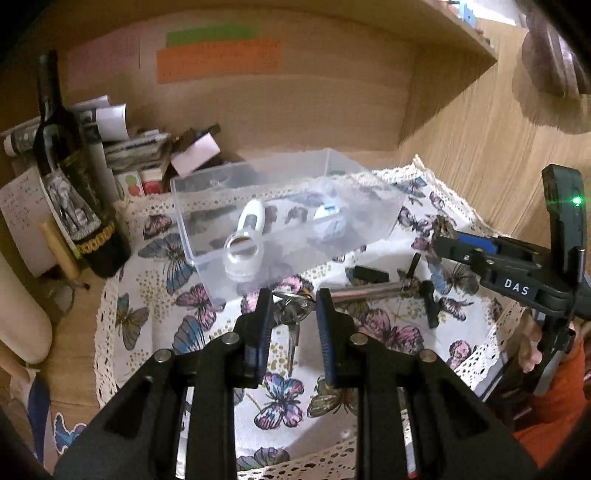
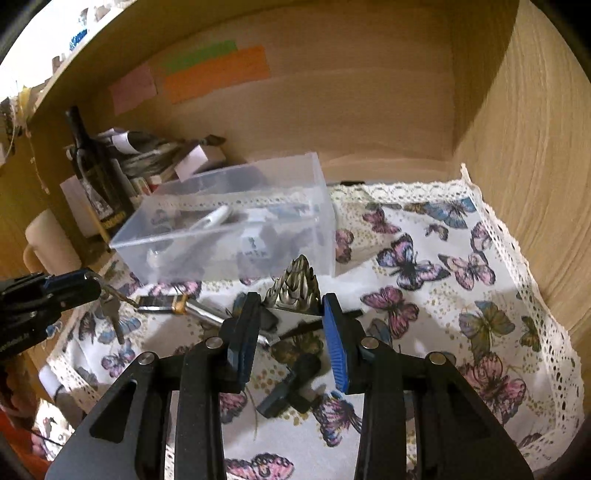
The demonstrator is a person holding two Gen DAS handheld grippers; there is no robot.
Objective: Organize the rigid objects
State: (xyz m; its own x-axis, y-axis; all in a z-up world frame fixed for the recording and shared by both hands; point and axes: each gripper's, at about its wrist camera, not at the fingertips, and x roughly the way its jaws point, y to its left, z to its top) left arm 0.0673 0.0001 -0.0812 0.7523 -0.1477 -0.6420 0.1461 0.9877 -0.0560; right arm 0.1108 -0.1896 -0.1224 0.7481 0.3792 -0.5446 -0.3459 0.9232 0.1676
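A clear plastic box stands on the butterfly cloth and holds a white gadget and other small items. My left gripper is shut on a bunch of keys, which hangs from it in the right wrist view. My right gripper is shut on a spiky metal piping nozzle, held in front of the box. A metal tool and a black clip lie on the cloth below.
A dark wine bottle, papers and small boxes crowd the back left. A cream mug stands at the left. Wooden walls close in the right side and back. A shelf hangs above.
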